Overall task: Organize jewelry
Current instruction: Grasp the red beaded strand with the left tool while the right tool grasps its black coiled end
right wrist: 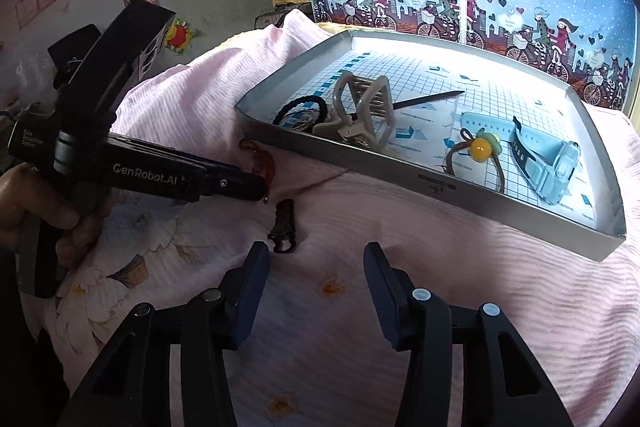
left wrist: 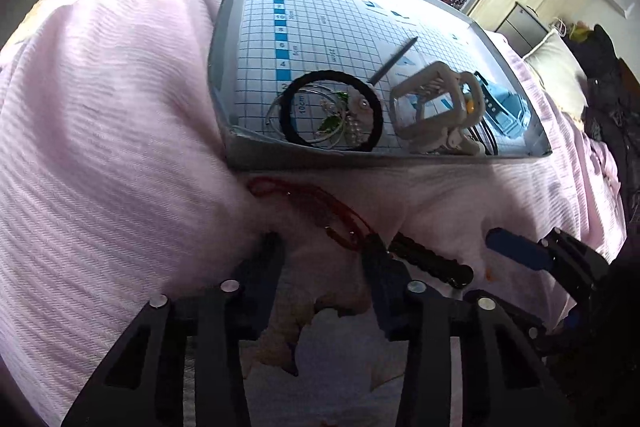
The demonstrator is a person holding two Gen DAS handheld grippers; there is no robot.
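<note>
Lying just beyond the wide-open left gripper point(left wrist: 324, 251), the red cord point(left wrist: 320, 203) touches its right finger.

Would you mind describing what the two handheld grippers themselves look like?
Both are black plastic. The left gripper has a pistol-style handle, white "GenRobot.AI" lettering on its side and a silver ring on the body. The right gripper has dark blue pads on its fingers and round silver pins at the joints.

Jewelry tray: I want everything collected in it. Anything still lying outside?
Yes. A red cord and a black hair clip lie on the pink blanket, outside the tray, near its front wall.
</note>
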